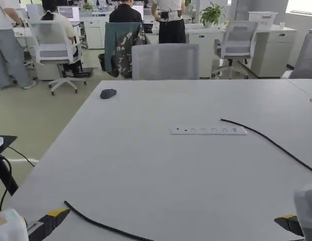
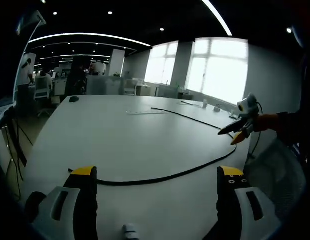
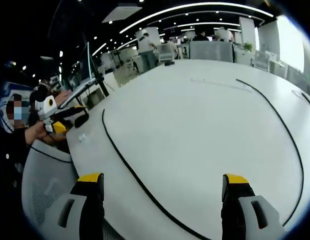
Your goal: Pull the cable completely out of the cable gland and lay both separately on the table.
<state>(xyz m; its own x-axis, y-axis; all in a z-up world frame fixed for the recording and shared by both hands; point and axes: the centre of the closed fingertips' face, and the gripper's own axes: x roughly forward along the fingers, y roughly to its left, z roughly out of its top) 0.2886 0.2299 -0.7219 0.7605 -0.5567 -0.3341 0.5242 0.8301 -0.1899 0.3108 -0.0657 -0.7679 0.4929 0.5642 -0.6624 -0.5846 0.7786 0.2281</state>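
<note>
A long black cable (image 1: 98, 224) lies loose on the white table (image 1: 161, 170). It runs from the near left edge, and another stretch (image 1: 276, 145) crosses the right side. My left gripper (image 2: 157, 175) is open just above the table, with the cable (image 2: 169, 176) lying across in front of its yellow-tipped jaws. My right gripper (image 3: 164, 182) is also open and empty, and the cable (image 3: 125, 160) passes between its jaws on the table. In the head view the left gripper (image 1: 50, 218) sits at the bottom left and the right gripper (image 1: 291, 224) at the bottom right. I cannot make out a cable gland.
A white power strip (image 1: 209, 130) lies mid-table and a black mouse (image 1: 108, 93) at the far left corner. A grey chair (image 1: 165, 61) stands behind the table. A small pale object (image 3: 82, 136) rests near the table's edge. People stand and sit at desks beyond.
</note>
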